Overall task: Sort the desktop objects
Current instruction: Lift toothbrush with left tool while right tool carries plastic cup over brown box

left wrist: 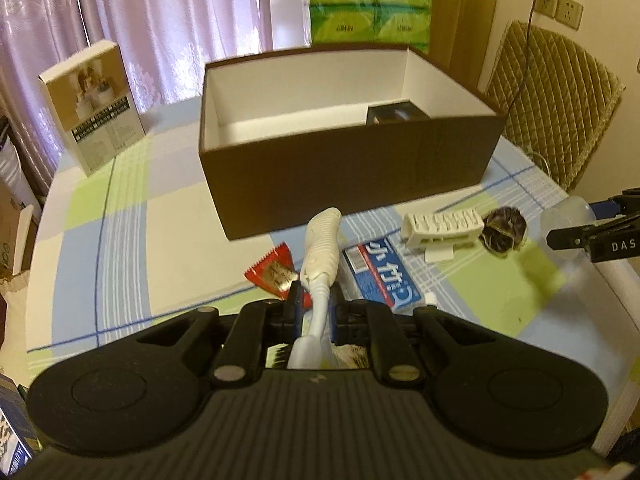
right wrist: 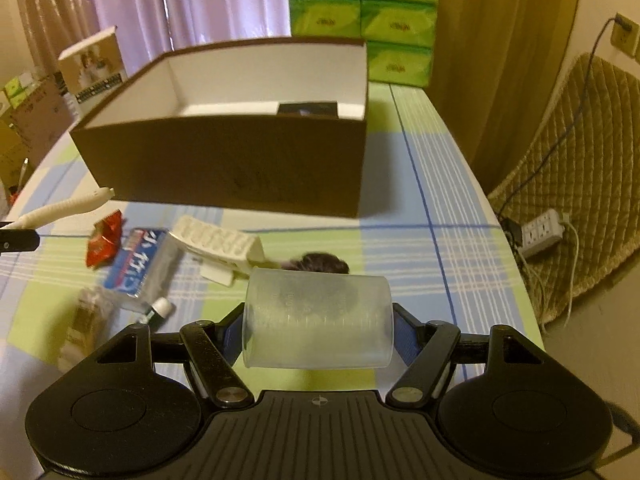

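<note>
My left gripper (left wrist: 316, 300) is shut on a white ribbed-handled tool (left wrist: 322, 240), maybe a razor or a brush, whose tip points at the brown box (left wrist: 348, 176). The box is white inside and holds a dark item (left wrist: 394, 114). My right gripper (right wrist: 318, 328) is shut on a translucent measuring cup (right wrist: 318, 320) lying sideways between the fingers, in front of the box (right wrist: 240, 164). On the checked cloth lie a red packet (left wrist: 274, 272), a blue toothpaste tube (left wrist: 380, 276), a white plastic clip (left wrist: 440, 228) and a dark scrunchie (left wrist: 502, 230). The right wrist view also shows a clear wrapped item (right wrist: 86, 320).
A white-and-tan carton (left wrist: 94, 108) stands at the table's far left. Green tissue packs (left wrist: 368, 4) are stacked behind the box. A quilted chair (left wrist: 556, 96) and a power strip (right wrist: 544, 232) sit beyond the table's right edge.
</note>
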Demonstrator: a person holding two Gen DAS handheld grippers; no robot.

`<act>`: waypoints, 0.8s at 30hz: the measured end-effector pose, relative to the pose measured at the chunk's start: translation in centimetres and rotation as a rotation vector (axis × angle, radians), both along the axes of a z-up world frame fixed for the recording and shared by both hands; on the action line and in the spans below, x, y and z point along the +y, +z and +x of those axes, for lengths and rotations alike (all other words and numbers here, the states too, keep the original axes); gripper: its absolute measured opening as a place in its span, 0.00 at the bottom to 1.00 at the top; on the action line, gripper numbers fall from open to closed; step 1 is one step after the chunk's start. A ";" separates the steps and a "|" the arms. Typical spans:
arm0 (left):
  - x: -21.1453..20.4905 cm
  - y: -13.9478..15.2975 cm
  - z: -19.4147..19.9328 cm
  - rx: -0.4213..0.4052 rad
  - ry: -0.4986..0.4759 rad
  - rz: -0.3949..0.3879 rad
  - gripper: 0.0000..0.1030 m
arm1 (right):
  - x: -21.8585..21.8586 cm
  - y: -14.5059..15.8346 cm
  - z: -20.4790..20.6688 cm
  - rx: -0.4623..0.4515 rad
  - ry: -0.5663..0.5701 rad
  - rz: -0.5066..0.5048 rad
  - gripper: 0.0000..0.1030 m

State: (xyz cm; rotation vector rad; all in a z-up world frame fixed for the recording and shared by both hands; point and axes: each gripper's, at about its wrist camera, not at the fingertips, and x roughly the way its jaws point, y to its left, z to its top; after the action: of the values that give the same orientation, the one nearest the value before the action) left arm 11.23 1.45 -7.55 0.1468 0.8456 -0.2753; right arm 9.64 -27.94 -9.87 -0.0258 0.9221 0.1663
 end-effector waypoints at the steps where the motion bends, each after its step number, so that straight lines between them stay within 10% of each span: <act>1: 0.1 0.3 0.1 -0.007 0.002 -0.003 0.09 | 0.1 0.3 0.1 -0.005 0.005 0.002 0.67; 24: -0.7 6.5 5.2 -0.175 -0.015 -0.037 0.09 | 3.0 6.3 6.7 -0.164 0.158 0.063 0.67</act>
State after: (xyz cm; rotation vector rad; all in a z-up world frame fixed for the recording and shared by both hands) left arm 16.38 0.73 -1.01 0.1403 0.6661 -0.2884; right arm 16.31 -24.89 -3.56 -0.0534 0.7501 0.3350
